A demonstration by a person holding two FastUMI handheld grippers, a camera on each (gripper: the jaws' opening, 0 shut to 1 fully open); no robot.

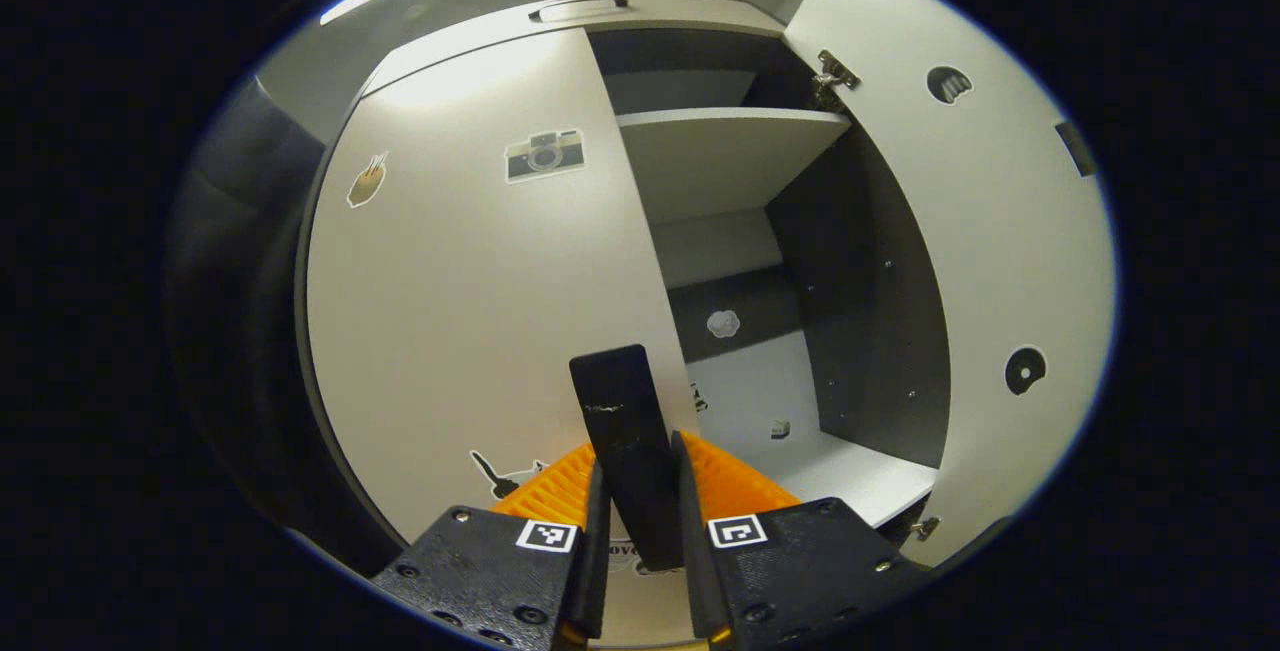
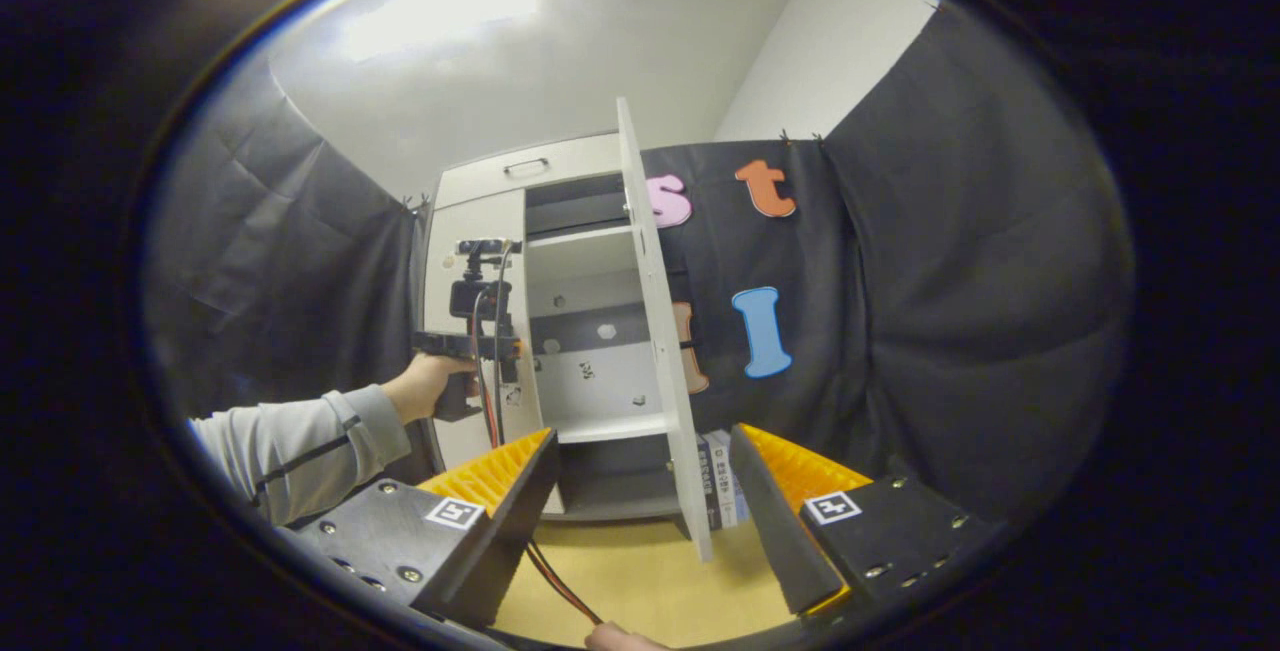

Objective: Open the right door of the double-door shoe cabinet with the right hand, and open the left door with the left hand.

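The double-door shoe cabinet (image 2: pixel 560 331) stands against the booth's back wall, seen from a distance in the right gripper view and close up in the left gripper view. Its right door (image 1: pixel 990 261) is swung wide open, edge-on in the right gripper view (image 2: pixel 660 331), with a hinge (image 1: pixel 835 71) visible at its upper inner corner. The left door (image 1: pixel 470 311) lies closed, flush with the cabinet front, and bears a camera sticker (image 1: pixel 543 155) near its top. A dark upright handle (image 1: pixel 625 431) sits at this door's free edge. The left gripper (image 1: pixel 640 491) is clenched on that handle, one finger pressed to each side of it. Behind the open half, a pale shelf (image 1: pixel 720 156) spans the upper interior and a second board (image 1: pixel 860 481) forms the lower level; the side panel is dark.

In the right gripper view, the left gripper (image 2: pixel 480 331) appears at the left door, held by a hand (image 2: pixel 425 386) with a grey sleeve (image 2: pixel 290 446). The right gripper (image 2: pixel 640 511) hangs well apart from the cabinet, its fingers spread wide and grasping nothing, with the open door's lower edge seen between them. Below lies a wooden floor (image 2: pixel 650 581); a few books (image 2: pixel 720 476) stand just beside the cabinet's base.
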